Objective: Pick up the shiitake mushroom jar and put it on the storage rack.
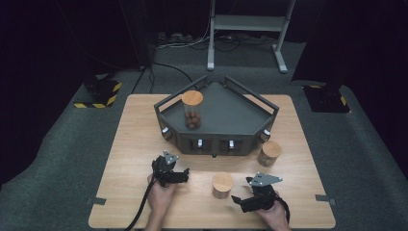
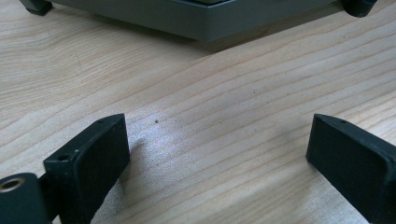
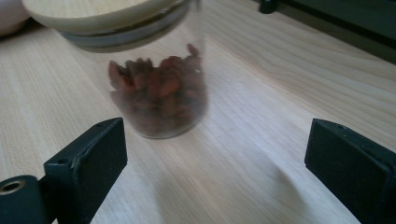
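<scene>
Three glass jars with wooden lids are on the scene. A tall jar (image 1: 192, 109) with brown balls stands inside the dark grey tray (image 1: 226, 118). A short jar (image 1: 222, 185) of reddish dried fruit (image 3: 159, 93) stands on the table near the front, just ahead of my right gripper (image 1: 239, 200), which is open (image 3: 217, 168) and apart from it. Another jar (image 1: 269, 153) stands by the tray's right front corner. My left gripper (image 1: 180, 174) is open (image 2: 217, 163) over bare table, facing the tray's front wall (image 2: 196, 21).
The wooden table (image 1: 134, 144) stands on grey carpet. The tray has raised rails and small feet. A metal stand (image 1: 245, 29) and cables lie on the floor behind. A black cable (image 1: 139, 211) trails from the left gripper.
</scene>
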A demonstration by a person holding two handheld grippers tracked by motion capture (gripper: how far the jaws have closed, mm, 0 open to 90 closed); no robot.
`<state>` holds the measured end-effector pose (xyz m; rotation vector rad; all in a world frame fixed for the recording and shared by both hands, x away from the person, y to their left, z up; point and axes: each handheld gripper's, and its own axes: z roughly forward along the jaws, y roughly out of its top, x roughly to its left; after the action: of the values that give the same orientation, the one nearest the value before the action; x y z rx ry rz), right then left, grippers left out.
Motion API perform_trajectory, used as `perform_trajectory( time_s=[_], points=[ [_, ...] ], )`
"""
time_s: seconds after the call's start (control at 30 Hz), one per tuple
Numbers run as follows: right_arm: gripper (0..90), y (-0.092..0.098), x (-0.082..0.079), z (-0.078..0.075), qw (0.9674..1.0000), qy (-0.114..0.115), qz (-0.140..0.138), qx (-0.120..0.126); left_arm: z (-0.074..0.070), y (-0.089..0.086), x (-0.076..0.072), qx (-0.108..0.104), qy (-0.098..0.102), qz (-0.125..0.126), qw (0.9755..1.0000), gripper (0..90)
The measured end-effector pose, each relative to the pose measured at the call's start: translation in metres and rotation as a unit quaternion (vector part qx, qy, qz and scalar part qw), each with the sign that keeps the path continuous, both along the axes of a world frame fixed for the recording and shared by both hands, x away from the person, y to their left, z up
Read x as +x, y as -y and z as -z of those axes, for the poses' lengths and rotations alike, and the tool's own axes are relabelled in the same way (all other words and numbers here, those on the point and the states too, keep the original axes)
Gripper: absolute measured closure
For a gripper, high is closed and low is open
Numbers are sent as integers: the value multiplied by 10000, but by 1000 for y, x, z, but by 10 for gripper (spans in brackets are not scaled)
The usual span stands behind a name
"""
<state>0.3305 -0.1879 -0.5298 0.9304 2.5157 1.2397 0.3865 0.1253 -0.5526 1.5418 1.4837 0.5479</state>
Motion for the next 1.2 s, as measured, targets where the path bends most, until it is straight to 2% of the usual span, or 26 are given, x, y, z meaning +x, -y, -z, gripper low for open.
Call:
perform_trajectory(
  time_s=[0.13, 0.33, 0.97, 1.2],
  points=[
    [56, -13, 0, 1, 9998, -28, -190, -43, 0, 0, 0, 0, 1, 0, 10000, 60],
    [62, -28, 0, 0, 9995, -11, -323, -50, 0, 0, 0, 2, 1, 2, 10000, 60],
    [153, -47, 6, 2, 9995, 56, -314, 20, 0, 0, 0, -5, 3, -1, 10000, 60],
    [210, -54, 5, 4, 9993, 203, -313, -21, 0, 0, 0, 0, 1, 1, 10000, 60]
  ],
)
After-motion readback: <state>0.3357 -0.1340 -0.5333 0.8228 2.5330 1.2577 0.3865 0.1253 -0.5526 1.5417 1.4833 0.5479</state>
